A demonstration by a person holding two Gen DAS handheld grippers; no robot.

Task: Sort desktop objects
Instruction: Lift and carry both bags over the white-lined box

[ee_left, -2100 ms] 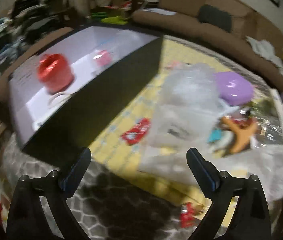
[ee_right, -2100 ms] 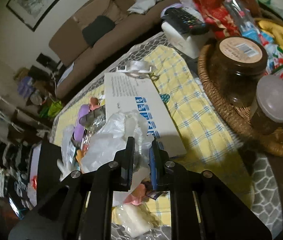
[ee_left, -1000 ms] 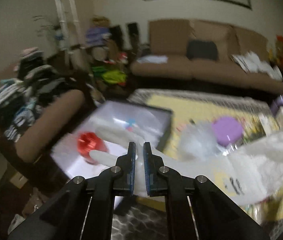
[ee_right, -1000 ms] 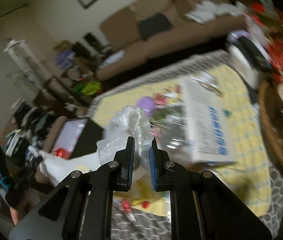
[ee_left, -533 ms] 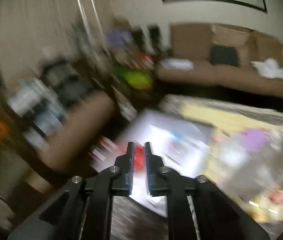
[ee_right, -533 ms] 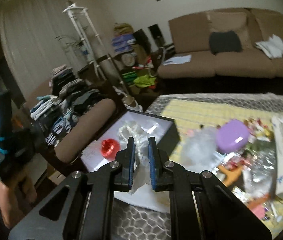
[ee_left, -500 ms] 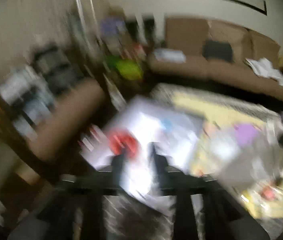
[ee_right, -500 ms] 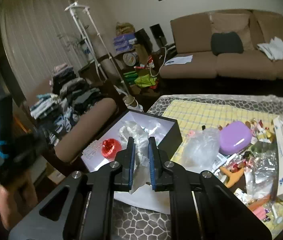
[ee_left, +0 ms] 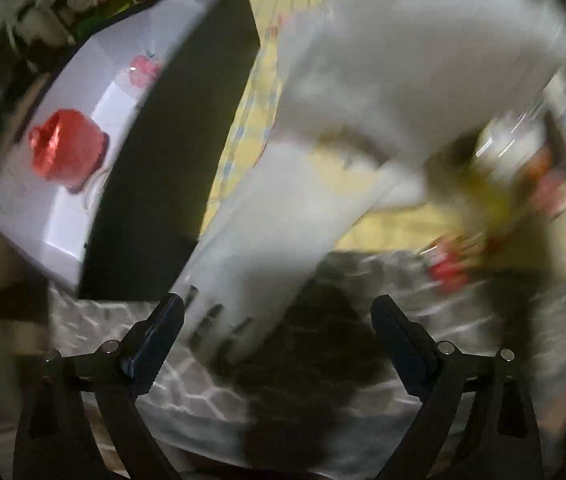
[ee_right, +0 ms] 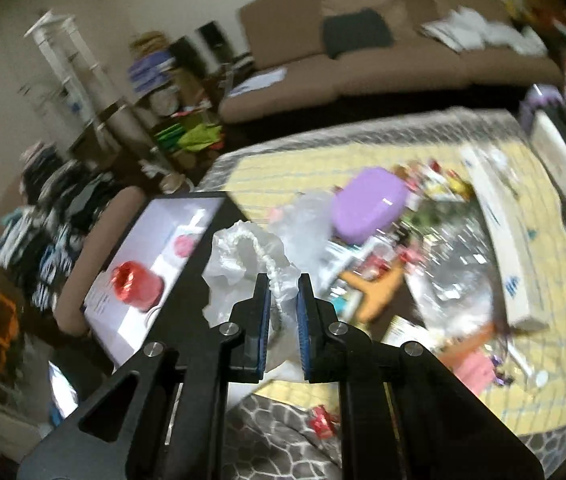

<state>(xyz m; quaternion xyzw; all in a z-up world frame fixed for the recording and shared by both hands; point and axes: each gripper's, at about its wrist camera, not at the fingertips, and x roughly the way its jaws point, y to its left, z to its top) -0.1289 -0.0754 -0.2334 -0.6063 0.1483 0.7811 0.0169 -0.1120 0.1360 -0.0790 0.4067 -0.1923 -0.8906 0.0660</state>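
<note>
Right hand-held gripper [ee_right: 283, 296]: jaws pressed together on a crumpled white plastic bag [ee_right: 249, 258], pinching its gathered edge above the near corner of the black box [ee_right: 187, 288]. Left hand-held gripper [ee_left: 277, 330]: jaws opening and already spread wide, pointing steeply down at the desk [ee_left: 323, 392]; the blurred lower part of the white bag hangs just ahead of them, with no pad pressing on it.

Step in hand, as judged: transferring the bag toward the open box, whose white interior already contains a red ribbon spool [ee_right: 137, 285] and a small pink item [ee_right: 184, 245].

Next move, as judged: carry the bag over the box opening and part the right jaws there. The loose lower part may drag across the box wall; the left gripper could gather it first.

Remaining clutter, including a purple case [ee_right: 369, 203], lies on the yellow checked cloth [ee_right: 543, 360].
</note>
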